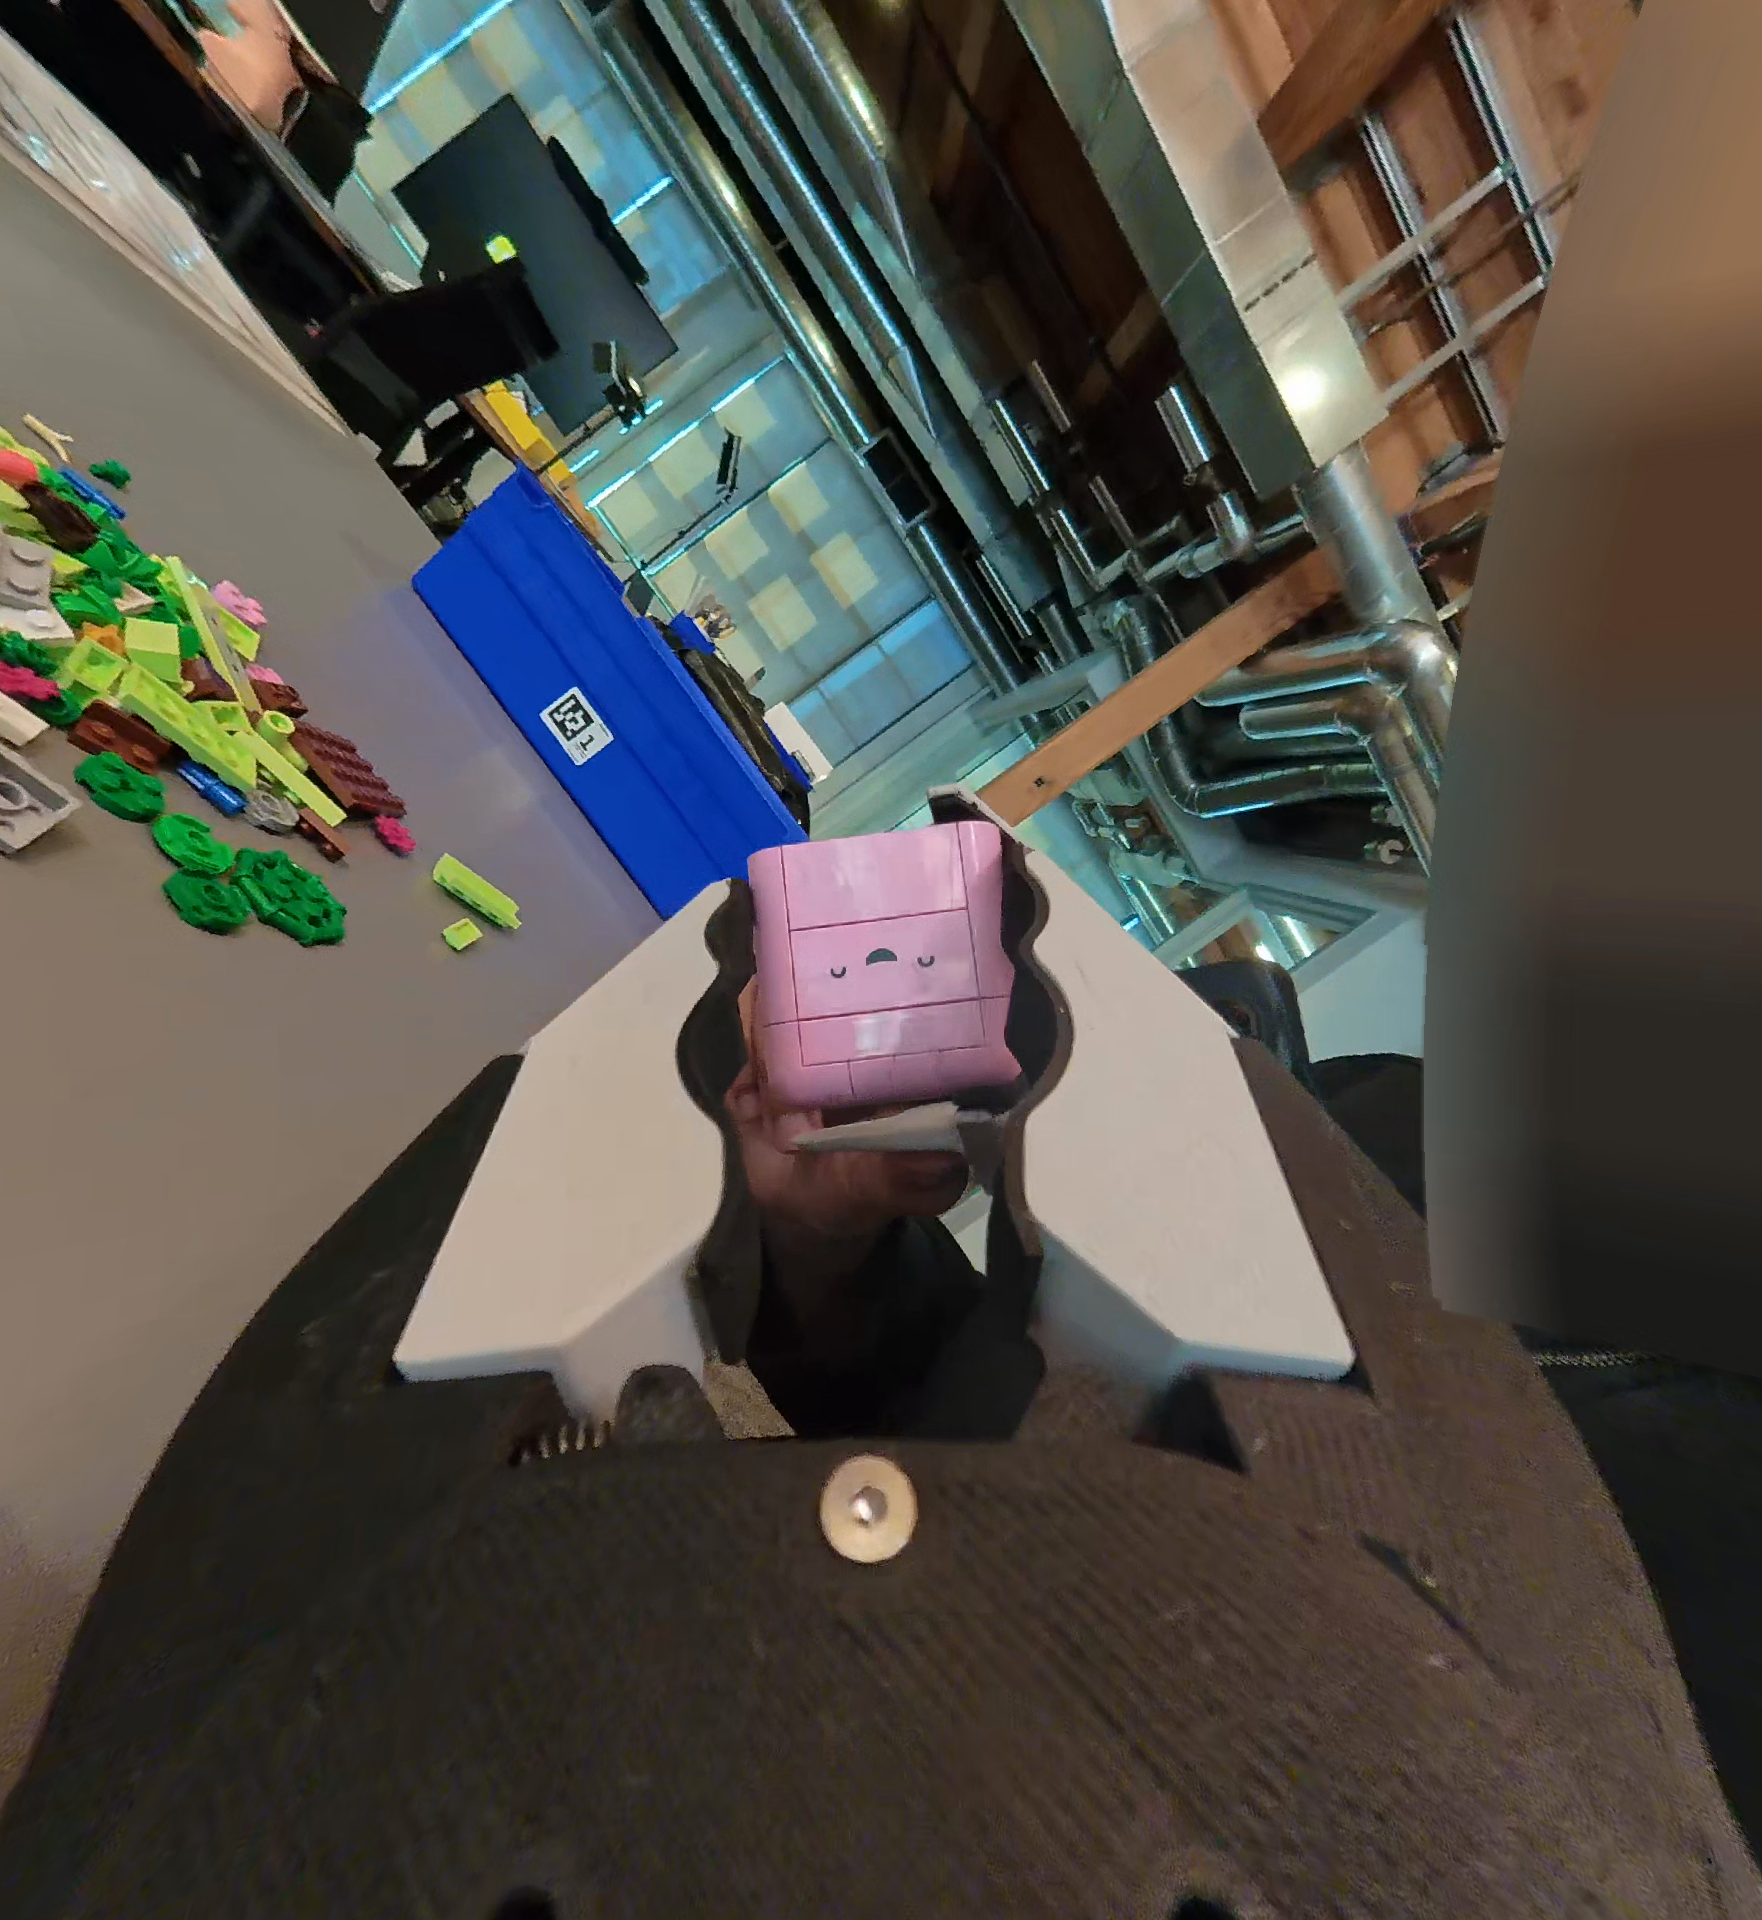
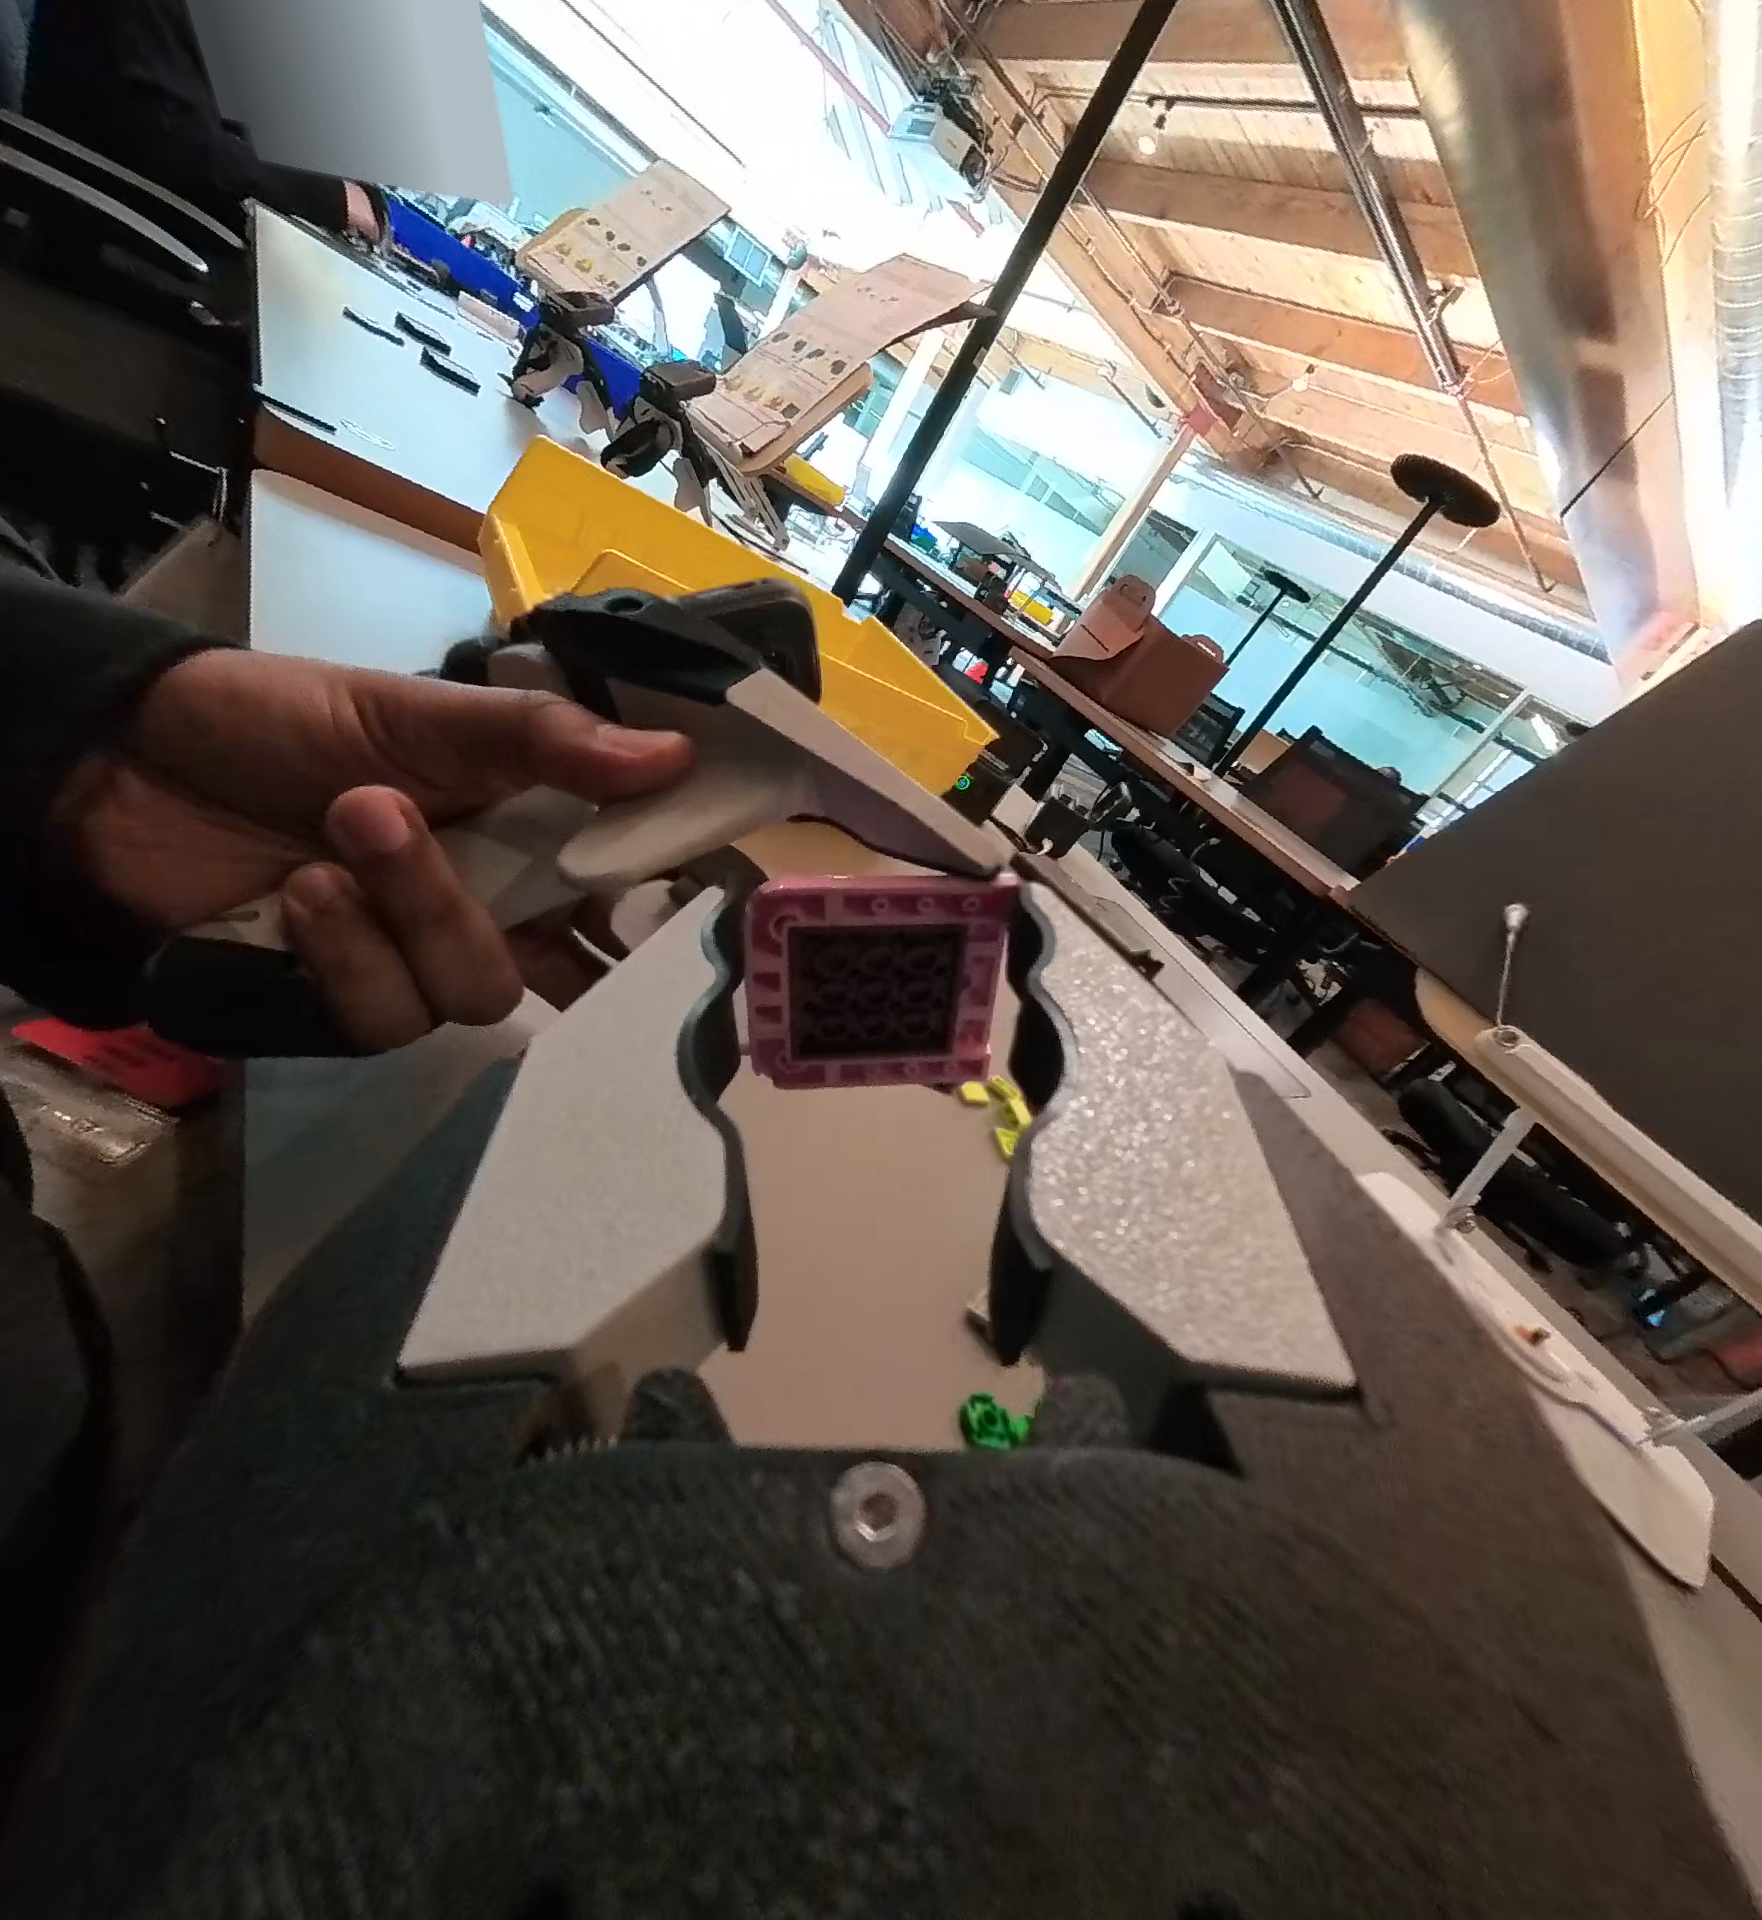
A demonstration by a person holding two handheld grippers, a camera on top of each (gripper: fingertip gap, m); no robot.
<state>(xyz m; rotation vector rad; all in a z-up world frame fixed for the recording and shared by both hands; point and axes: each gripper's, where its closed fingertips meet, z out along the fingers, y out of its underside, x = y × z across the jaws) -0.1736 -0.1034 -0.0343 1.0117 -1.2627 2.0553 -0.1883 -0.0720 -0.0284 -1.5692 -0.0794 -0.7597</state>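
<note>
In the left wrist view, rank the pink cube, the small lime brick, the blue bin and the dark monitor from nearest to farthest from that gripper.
1. pink cube: between the left gripper fingertips.
2. small lime brick: on the grey table, to the left.
3. blue bin: at the table's far edge.
4. dark monitor: well behind the bin.

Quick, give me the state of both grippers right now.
Left gripper: jaws shut on the pink cube.
Right gripper: jaws shut on the same pink cube, across its other two sides.
</note>
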